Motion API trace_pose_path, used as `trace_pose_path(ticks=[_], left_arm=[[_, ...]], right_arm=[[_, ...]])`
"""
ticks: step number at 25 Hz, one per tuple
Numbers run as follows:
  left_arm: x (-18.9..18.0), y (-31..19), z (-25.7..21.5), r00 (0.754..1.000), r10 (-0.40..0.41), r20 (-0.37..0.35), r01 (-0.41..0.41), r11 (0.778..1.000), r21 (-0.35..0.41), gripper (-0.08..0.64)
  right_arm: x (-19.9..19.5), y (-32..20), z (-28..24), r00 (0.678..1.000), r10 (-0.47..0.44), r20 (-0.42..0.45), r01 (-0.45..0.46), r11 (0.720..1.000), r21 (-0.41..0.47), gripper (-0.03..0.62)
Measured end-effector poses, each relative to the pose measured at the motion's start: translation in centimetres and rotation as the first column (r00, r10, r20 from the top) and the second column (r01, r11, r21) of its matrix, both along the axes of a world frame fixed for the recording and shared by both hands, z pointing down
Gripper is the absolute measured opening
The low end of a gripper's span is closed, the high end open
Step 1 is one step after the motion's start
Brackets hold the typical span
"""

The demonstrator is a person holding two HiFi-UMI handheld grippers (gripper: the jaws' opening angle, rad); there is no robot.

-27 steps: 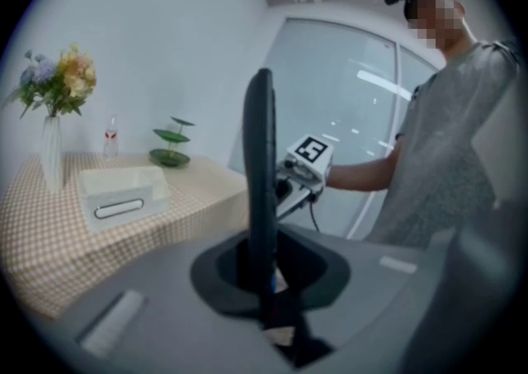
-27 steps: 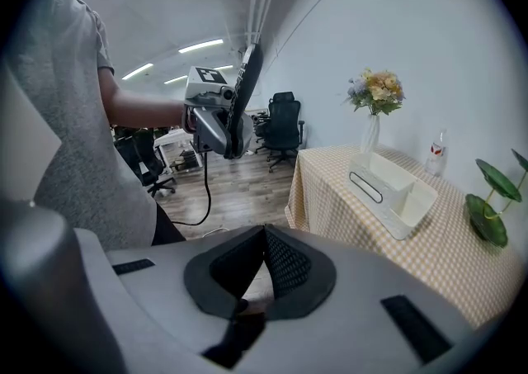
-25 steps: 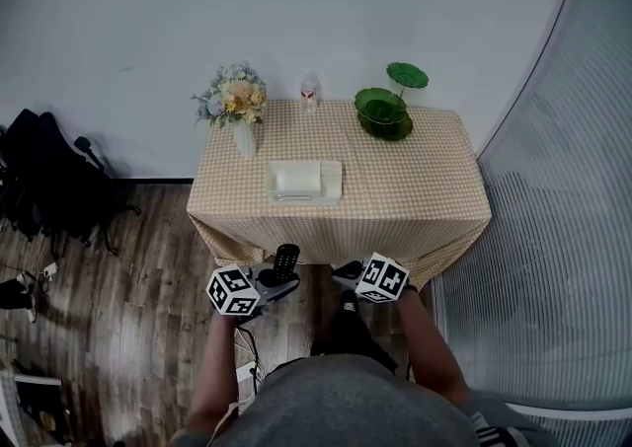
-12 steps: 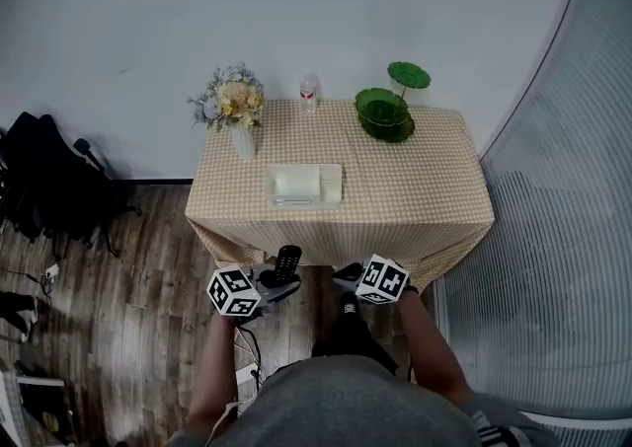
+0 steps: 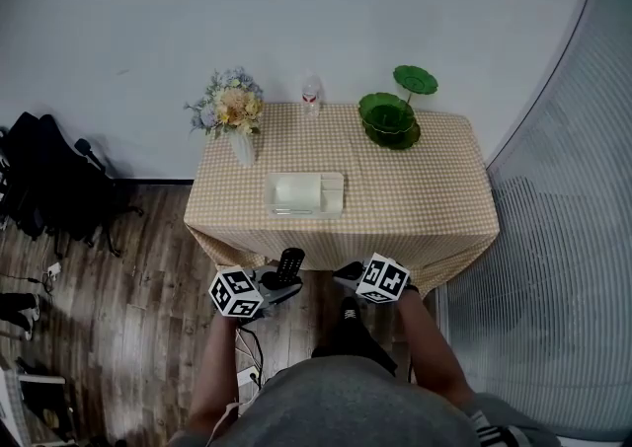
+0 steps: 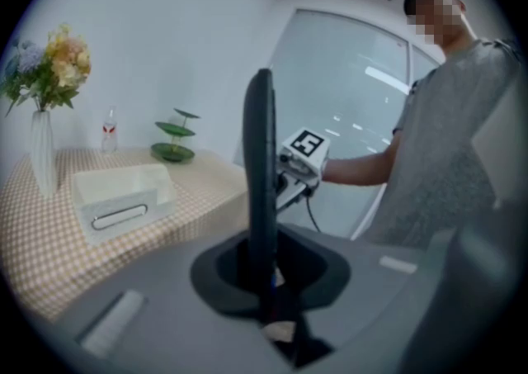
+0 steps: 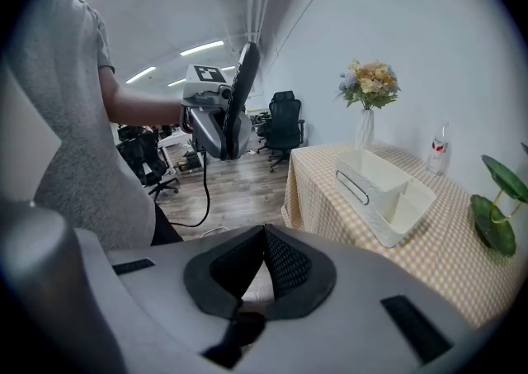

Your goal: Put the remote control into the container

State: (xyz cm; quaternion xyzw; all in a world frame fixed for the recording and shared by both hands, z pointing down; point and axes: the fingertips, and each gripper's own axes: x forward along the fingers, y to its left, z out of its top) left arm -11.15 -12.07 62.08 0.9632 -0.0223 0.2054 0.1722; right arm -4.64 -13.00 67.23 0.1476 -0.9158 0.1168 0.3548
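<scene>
Moved since a second ago: both grippers have edged closer to the near edge of the table [image 5: 425, 213], and the remote has come along in the same grip.
Left claw: the left gripper [image 6: 264, 281] is clamped on the lower end of the remote control [image 6: 260, 166], which stands up edge-on out of the jaws.
Right claw: the right gripper [image 7: 262, 261] has its jaws pressed together with nothing between them; it hangs just right of the left one.
Remote's place: it is in the air over the wooden floor [image 5: 148, 297], just short of the table's near edge and not yet over the checked cloth.
Container: the white divided container [image 5: 304, 211] sits mid-table, nearer the near side; its compartments look empty, and a handle slot shows on one long wall.
Done so far: by my judgement the remote is picked up and on its way.
Left to do: reach over the cloth, lower the remote into a compartment and let go.
Writing: the marker cubes [image 5: 235, 293] carry only black-and-white square patterns, no words; the bottle [image 5: 310, 95] at the far edge has a reddish label too small to read; I see no brand on the remote or container.
Further out: a vase of flowers [image 5: 229, 111] stands at the far left of the table, a green dish stand [image 5: 390, 119] at the far right, and dark office chairs [image 5: 49, 188] on the floor to the left.
</scene>
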Motion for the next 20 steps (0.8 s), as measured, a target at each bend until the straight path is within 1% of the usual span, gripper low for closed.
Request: trace_pose_path(ticks=[8, 20], left_arm=[[1.4, -3.3, 0.5, 1.0, -0.019, 0.011, 0.019, 1.0, -0.008, 0.038], [5.5, -9.2, 0.2, 0.997, -0.072, 0.008, 0.072, 0.997, -0.014, 0.038]], right_arm=[[0.9, -3.8, 0.1, 1.0, -0.025, 0.009, 0.025, 1.0, -0.003, 0.017], [3.6, -10.9, -1.1, 0.994, -0.106, 0.005, 0.106, 0.994, -0.002, 0.017]])
